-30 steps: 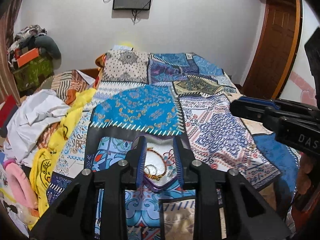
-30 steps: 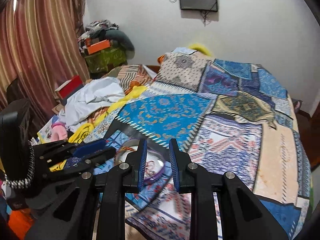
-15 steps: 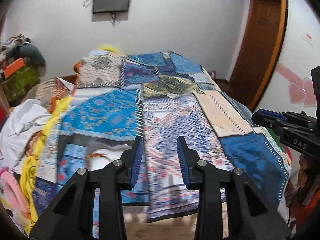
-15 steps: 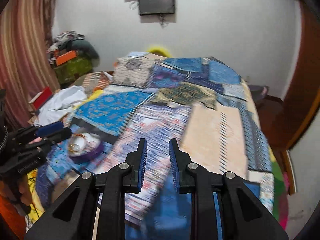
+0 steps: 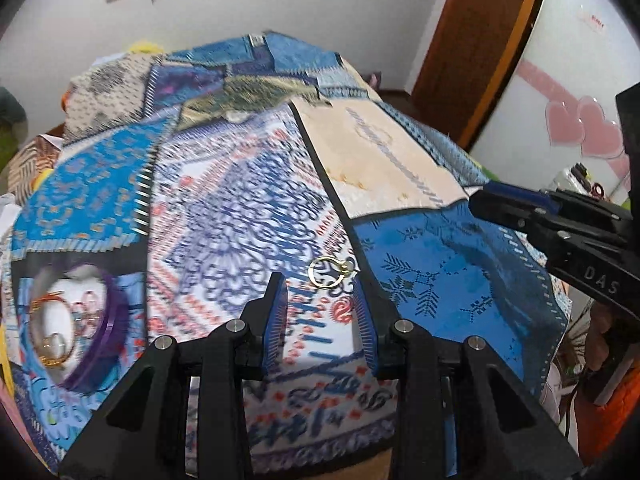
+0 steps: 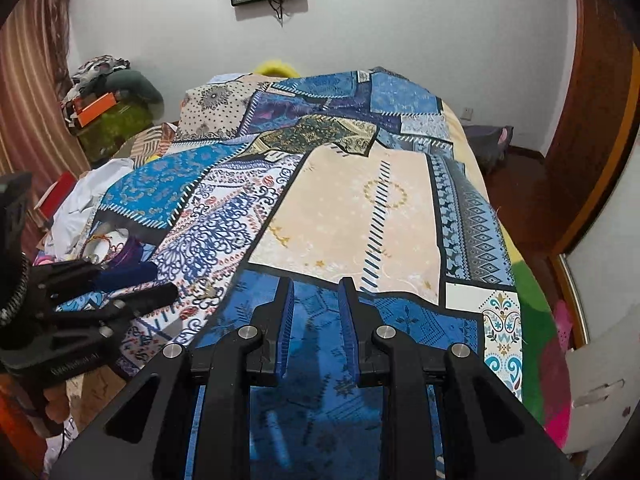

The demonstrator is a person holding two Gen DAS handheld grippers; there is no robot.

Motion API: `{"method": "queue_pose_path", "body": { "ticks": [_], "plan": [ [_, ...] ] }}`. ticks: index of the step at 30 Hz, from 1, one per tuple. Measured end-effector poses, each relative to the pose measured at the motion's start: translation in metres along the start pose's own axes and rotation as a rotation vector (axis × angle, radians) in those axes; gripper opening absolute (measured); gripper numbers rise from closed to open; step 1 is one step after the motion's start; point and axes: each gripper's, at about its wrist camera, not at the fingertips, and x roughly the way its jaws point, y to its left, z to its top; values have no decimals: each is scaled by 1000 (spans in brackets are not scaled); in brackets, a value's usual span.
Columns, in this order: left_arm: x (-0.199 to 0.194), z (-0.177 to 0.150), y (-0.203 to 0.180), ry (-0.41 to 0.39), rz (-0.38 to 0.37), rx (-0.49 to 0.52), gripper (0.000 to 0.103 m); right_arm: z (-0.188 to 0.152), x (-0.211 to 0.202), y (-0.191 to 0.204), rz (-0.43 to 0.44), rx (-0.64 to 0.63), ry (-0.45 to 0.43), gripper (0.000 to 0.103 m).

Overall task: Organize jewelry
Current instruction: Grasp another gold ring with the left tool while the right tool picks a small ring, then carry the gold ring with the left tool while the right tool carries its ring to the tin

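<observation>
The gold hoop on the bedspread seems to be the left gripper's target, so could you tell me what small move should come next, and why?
Probably ease the left gripper forward and down until its open fingers straddle the gold hoop, then close. The hoop lies loose on the patterned bedspread just beyond the fingertips, outside the purple dish that already holds other jewelry. The right gripper hovers open and empty.

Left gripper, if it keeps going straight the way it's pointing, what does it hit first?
Probably the gold hoop earring, lying on the patterned bedspread just ahead of the open left gripper, slightly right of centre. Depth is unclear.
</observation>
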Motion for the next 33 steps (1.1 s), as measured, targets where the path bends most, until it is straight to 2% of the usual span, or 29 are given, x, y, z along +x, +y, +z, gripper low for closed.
{"method": "queue_pose_path", "body": {
  "ticks": [7, 10, 11, 13, 24, 29, 33],
  "plan": [
    [16, 4, -7, 12, -1, 20, 34, 0, 8, -5, 21, -12, 10, 20],
    [16, 3, -7, 5, 23, 35, 25, 4, 15, -3, 35, -27, 18, 20],
    [16, 3, -6, 2, 23, 32, 25, 6, 17, -1, 40, -36, 22, 20],
    [13, 4, 0, -5, 9, 5, 25, 10, 23, 5, 61, -63, 32, 20],
    [-6, 12, 35, -76, 81, -45, 25, 32, 65, 42, 172, -210, 127, 20],
    [-10, 11, 48, -95, 91, -72, 25, 35, 87, 50, 185, -253, 186, 20],
    [-10, 9, 56, -99, 94, -91, 25, 34, 95, 50, 191, -258, 195, 20]
  ]
}}
